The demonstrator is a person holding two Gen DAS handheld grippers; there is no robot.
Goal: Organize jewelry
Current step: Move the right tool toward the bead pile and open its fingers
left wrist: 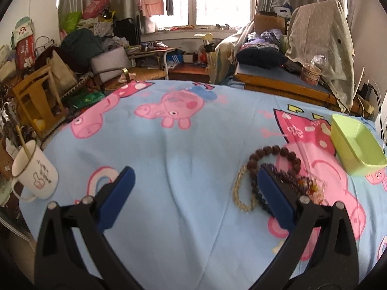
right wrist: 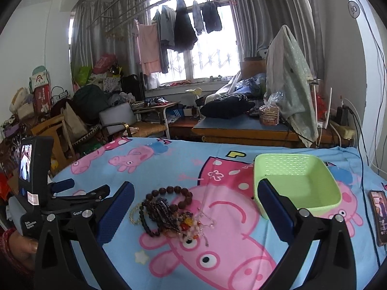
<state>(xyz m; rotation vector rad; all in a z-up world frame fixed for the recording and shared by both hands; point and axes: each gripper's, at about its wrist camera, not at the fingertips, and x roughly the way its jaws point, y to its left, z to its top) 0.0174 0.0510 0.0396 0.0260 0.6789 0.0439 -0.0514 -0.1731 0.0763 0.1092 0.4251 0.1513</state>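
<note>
A tangled heap of jewelry (right wrist: 174,213) lies on the blue cartoon-print sheet (right wrist: 169,164): a dark brown bead bracelet (left wrist: 275,152), a pale yellow beaded loop (left wrist: 238,191), purple and clear strands. A light green plastic basket (right wrist: 295,183) stands empty to the right of the heap; in the left wrist view the basket (left wrist: 355,145) shows at the right edge. My left gripper (left wrist: 194,181) is open, its right finger in front of the heap. My right gripper (right wrist: 196,198) is open above the heap, nothing between its fingers. The left gripper (right wrist: 70,193) also shows in the right wrist view, held by a hand.
A white enamel mug (left wrist: 33,171) with a stick in it stands at the sheet's left edge. A phone (right wrist: 379,215) lies at the right edge. Beyond the sheet are a cluttered desk (right wrist: 244,125), chairs, bags and hanging clothes at the window.
</note>
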